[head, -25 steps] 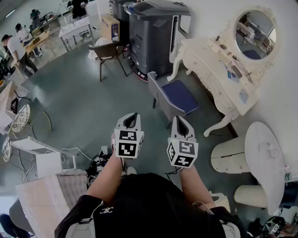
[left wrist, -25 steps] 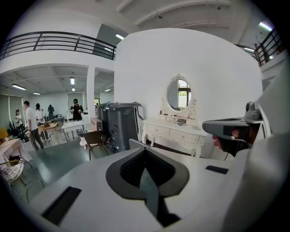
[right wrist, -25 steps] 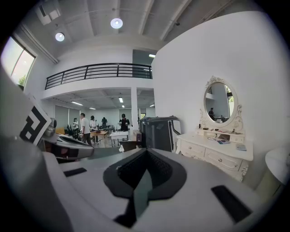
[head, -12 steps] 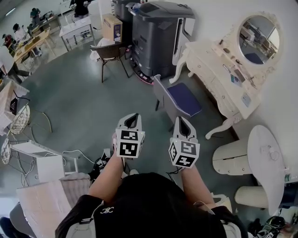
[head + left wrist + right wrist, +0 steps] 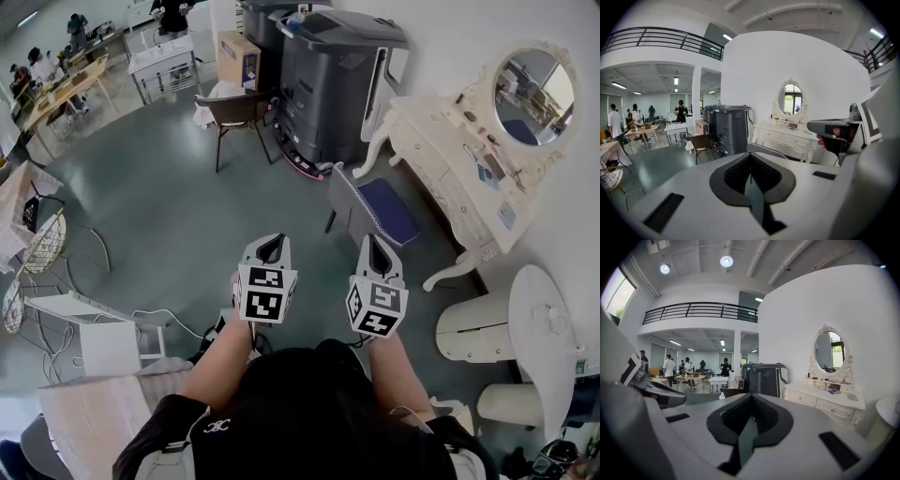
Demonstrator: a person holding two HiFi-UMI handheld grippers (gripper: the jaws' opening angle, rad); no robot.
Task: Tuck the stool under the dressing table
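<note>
The stool (image 5: 384,211) has a blue seat and a low grey back. It stands on the grey floor in front of the cream dressing table (image 5: 459,169) with its oval mirror (image 5: 534,84), not under it. My left gripper (image 5: 271,247) and right gripper (image 5: 375,249) are side by side, short of the stool and touching nothing. Both are shut and empty. In the left gripper view the stool's back (image 5: 768,150) shows just beyond the shut left gripper (image 5: 750,158). The right gripper view shows the right gripper (image 5: 751,401) and the dressing table (image 5: 825,404) to its right.
A large dark machine (image 5: 337,75) stands left of the dressing table, with a brown chair (image 5: 234,108) beside it. A white round table (image 5: 544,328) and cream drums (image 5: 473,328) are at the right. A small white table (image 5: 84,328) and cables lie at the left. People stand far back.
The person has walked forward with both grippers. The stool and dressing table now sit lower and nearer in the head view. Both grippers stay shut.
</note>
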